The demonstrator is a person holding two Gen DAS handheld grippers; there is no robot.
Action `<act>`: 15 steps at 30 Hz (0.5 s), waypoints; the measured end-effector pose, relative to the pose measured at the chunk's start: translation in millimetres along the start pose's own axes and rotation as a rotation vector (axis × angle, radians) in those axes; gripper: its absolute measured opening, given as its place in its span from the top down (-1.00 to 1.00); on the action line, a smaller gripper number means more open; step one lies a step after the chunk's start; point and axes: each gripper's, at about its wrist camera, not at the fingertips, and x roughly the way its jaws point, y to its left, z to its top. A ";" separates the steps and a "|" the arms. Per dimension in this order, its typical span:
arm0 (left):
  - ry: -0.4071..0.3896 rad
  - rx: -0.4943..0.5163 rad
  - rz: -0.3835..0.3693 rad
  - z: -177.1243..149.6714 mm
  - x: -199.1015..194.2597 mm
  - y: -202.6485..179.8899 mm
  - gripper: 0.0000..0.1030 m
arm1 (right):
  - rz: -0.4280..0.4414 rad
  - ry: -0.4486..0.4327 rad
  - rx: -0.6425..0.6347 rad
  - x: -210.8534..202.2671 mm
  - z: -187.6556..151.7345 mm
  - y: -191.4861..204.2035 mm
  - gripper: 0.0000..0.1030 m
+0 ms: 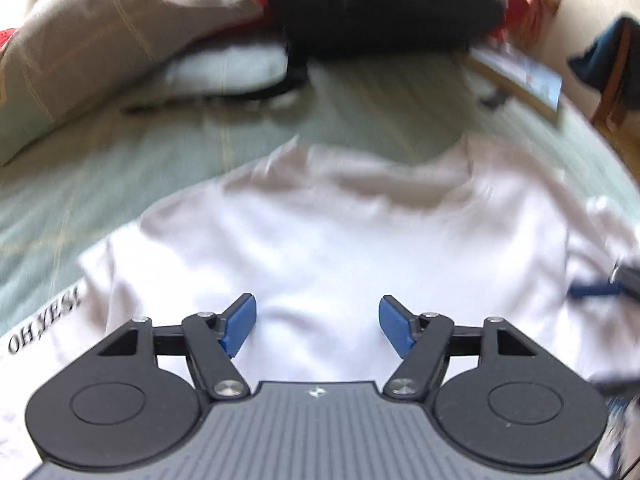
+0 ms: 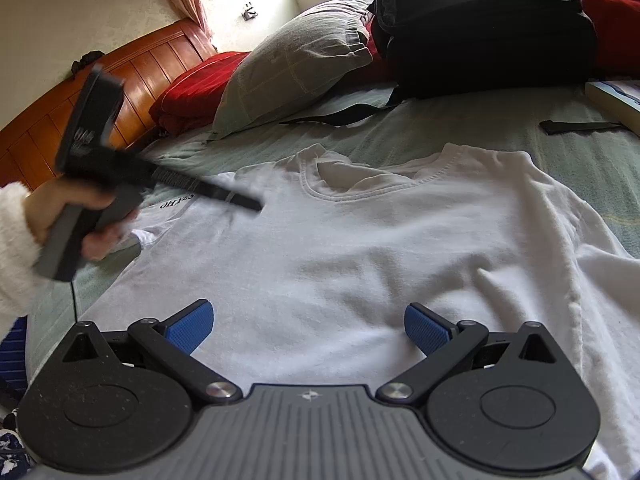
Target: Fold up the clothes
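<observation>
- White T-shirt (image 2: 340,248) lies spread across the middle of both frames on a green bed sheet (image 2: 580,152), neckline toward the top, no fold visible in it yet.
- Left gripper (image 1: 318,326) hangs over the shirt's lower middle with its jaws parted and nothing between them; the right wrist view shows it at centre left, blurred, in a hand (image 2: 76,216) with a fluffy white sleeve.
- Right gripper (image 2: 308,330) sits low over the hem area, jaws wide apart and empty.
- Risk, judged from here: jaws closing on the flat middle of the cloth could pinch the sheet along with the shirt, or bunch the fabric and spoil a clean fold.
- One sleeve at the left edge, printed "OH YES!" (image 1: 44,322), already looks tucked and wrinkled; a fold over it could trap creases.
- Black backpack (image 2: 480,28) and its loose strap (image 2: 336,118) crowd the top of the frame just beyond the collar, with a grey pillow (image 2: 288,64) and a book (image 2: 616,100) nearby, limiting room to slide the shirt upward.
</observation>
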 end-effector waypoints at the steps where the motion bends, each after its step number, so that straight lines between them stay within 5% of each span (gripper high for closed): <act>1: -0.018 -0.021 0.019 0.7 2.2 8.7 -0.39 | -0.001 0.001 -0.001 0.4 -0.1 0.5 -1.00; 8: -0.150 -0.247 0.065 17.7 25.9 76.7 -0.41 | 0.007 0.000 0.005 2.3 -0.6 -1.7 -1.00; 15: -0.170 -0.200 0.078 17.2 -9.4 55.0 -0.41 | 0.014 -0.003 0.011 1.6 -1.0 -2.8 -1.00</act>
